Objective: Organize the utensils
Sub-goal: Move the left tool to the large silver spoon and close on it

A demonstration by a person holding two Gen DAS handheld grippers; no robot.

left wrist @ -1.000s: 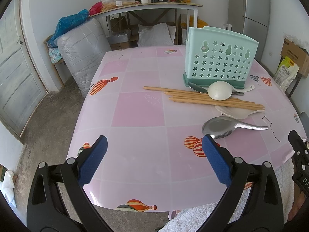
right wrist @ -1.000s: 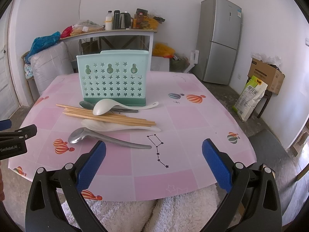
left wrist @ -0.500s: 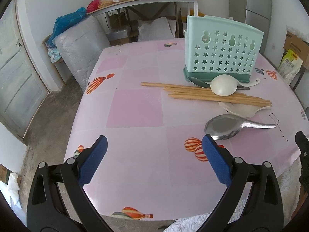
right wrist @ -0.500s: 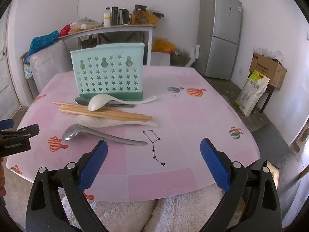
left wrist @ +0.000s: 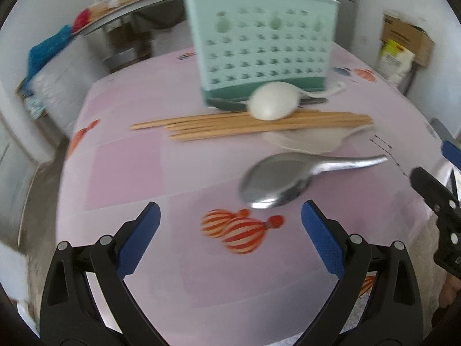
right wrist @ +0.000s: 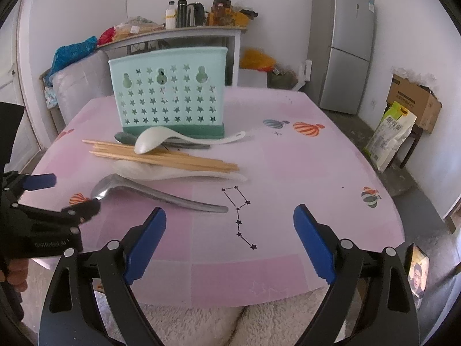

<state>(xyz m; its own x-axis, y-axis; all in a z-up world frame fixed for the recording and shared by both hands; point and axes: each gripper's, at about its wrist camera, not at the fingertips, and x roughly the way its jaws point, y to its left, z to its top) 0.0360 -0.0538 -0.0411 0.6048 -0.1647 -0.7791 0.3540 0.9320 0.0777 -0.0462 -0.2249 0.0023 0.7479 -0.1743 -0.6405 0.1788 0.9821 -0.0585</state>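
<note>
A mint green utensil holder [left wrist: 262,43] [right wrist: 168,98] stands upright on the pink table [right wrist: 288,158]. In front of it lie several wooden chopsticks [left wrist: 250,124] [right wrist: 161,157], with a white spoon [left wrist: 273,105] [right wrist: 152,141] on top and another white spoon [left wrist: 311,141] [right wrist: 178,173] under them. A dark spoon [right wrist: 124,137] lies against the holder's base. Nearest is a metal spoon [left wrist: 279,181] [right wrist: 155,194]. My left gripper [left wrist: 230,216] [right wrist: 63,196] is open, just short of the metal spoon's bowl. My right gripper [right wrist: 230,216] [left wrist: 432,164] is open, its jaws closing on nothing, near the spoon's handle end.
White fluffy fabric [right wrist: 201,325] lies below the table's near edge. A phone [right wrist: 417,271] shows at lower right. Behind stand a cluttered side table [right wrist: 184,28], a grey fridge [right wrist: 343,49], a cardboard box [right wrist: 415,101] and a sack [right wrist: 391,135].
My left gripper has moved forward and down toward the metal spoon, so the utensils and holder look larger and blurred. My right gripper's jaws have narrowed slightly and it has sunk a little.
</note>
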